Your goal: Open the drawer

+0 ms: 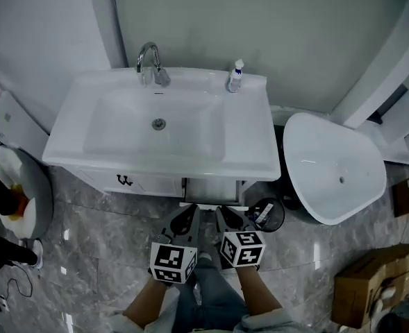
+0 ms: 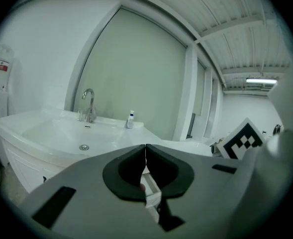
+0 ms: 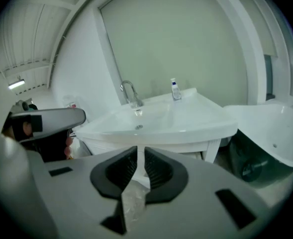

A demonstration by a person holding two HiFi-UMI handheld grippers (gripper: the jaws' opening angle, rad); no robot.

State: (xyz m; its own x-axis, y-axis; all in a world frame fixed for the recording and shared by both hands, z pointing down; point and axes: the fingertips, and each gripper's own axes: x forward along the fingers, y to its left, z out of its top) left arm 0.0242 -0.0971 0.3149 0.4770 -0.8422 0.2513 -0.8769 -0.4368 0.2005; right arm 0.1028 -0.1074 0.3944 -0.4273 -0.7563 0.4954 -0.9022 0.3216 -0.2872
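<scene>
drawer (image 1: 213, 190) sits under basin (image 1: 155, 165), right of ctr, looks part out already. left gripper (image 2: 145, 148) fingers closed tip to tip, right gripper (image 3: 138, 152) fingers a crack apart, both empty & well clear of it. for more: go low, hook front edge, pull straight.

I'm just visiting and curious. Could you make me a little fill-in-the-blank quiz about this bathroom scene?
In the head view, the small bottle stands on the rim of the sink, to the ___ of the faucet. The drawer under the sink is not closed but ___. The left gripper's fingers meet at their tips with ___ between them.
Missing words: right; open; nothing.
</scene>
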